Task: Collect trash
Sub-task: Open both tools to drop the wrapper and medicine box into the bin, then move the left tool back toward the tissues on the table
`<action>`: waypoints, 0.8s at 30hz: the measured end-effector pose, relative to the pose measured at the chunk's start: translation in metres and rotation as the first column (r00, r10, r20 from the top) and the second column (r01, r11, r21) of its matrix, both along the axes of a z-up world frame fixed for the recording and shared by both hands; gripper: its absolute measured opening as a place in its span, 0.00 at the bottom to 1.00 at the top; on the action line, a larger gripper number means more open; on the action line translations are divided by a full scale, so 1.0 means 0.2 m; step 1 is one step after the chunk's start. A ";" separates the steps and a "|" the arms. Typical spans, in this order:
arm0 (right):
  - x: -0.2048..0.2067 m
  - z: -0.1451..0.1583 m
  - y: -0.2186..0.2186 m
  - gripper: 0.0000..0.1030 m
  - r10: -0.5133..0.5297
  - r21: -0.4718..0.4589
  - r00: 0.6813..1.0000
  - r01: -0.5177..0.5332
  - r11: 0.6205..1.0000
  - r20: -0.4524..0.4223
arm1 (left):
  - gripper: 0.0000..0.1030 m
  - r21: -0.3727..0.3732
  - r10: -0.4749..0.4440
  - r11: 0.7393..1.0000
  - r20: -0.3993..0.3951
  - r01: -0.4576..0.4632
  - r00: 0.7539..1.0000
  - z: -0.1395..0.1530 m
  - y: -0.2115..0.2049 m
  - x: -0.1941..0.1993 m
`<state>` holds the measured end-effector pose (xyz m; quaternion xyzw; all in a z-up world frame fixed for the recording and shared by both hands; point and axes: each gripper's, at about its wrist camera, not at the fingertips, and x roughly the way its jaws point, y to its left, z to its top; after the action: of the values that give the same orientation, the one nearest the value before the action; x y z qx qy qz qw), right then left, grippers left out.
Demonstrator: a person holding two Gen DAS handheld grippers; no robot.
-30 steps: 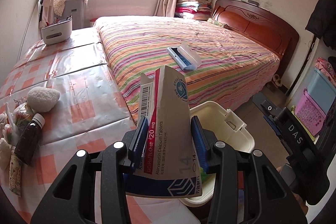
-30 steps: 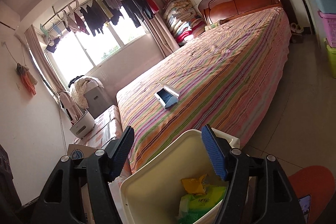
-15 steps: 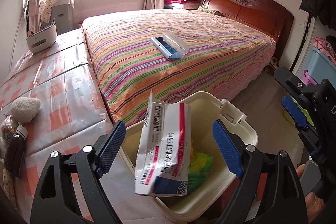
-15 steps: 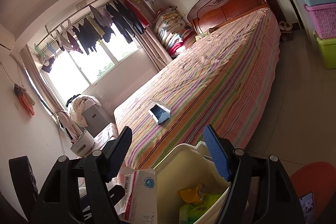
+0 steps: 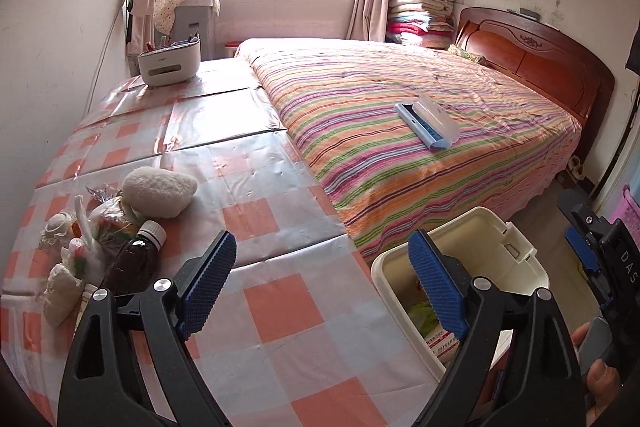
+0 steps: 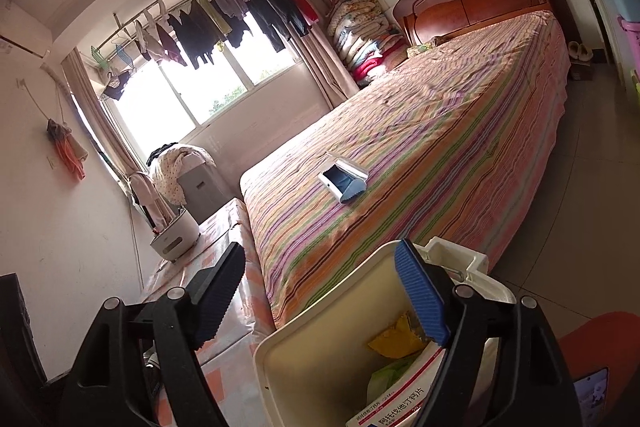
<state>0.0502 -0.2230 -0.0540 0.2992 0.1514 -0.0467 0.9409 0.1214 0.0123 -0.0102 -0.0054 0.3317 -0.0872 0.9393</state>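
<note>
Medicine box [image 6: 400,413] lies inside the cream bin [image 5: 524,269].
Left hand-held gripper [image 5: 320,287] opens wide, empty, beside the bin over the counter [image 5: 280,307]; right hand-held gripper [image 6: 320,297] opens wide around the bin's rim.

Bin [image 5: 516,259]: set between table [image 5: 240,167] and bed [image 5: 400,107].
Medicine box [image 6: 396,411]: lodged in the bin.
Bottle [image 5: 132,263]: laid on the table.

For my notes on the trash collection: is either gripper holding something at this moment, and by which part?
Nothing is held. The left gripper and right gripper are both opening and empty; the medicine box lies in the bin.
</note>
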 end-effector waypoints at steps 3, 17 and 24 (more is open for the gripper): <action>0.04 0.00 0.08 0.73 0.043 -0.026 0.999 -0.044 0.999 -0.016 | 0.84 0.006 0.056 0.998 -0.013 -0.056 0.998 -0.01 0.15 -0.01; 0.13 0.00 0.42 0.73 0.201 -0.095 0.978 -0.205 0.974 -0.051 | 0.84 0.090 0.241 0.968 -0.086 -0.233 0.967 -0.01 0.91 -0.09; 0.16 -0.01 0.52 0.73 0.255 -0.097 0.965 -0.260 0.961 -0.060 | 0.81 0.150 0.314 0.945 -0.185 -0.289 0.931 -0.15 1.24 -0.03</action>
<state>0.0818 -0.1188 -0.0568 0.2263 0.2084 0.0612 0.9495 0.1150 0.2598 -0.0393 -0.0090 0.4272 0.0794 0.9006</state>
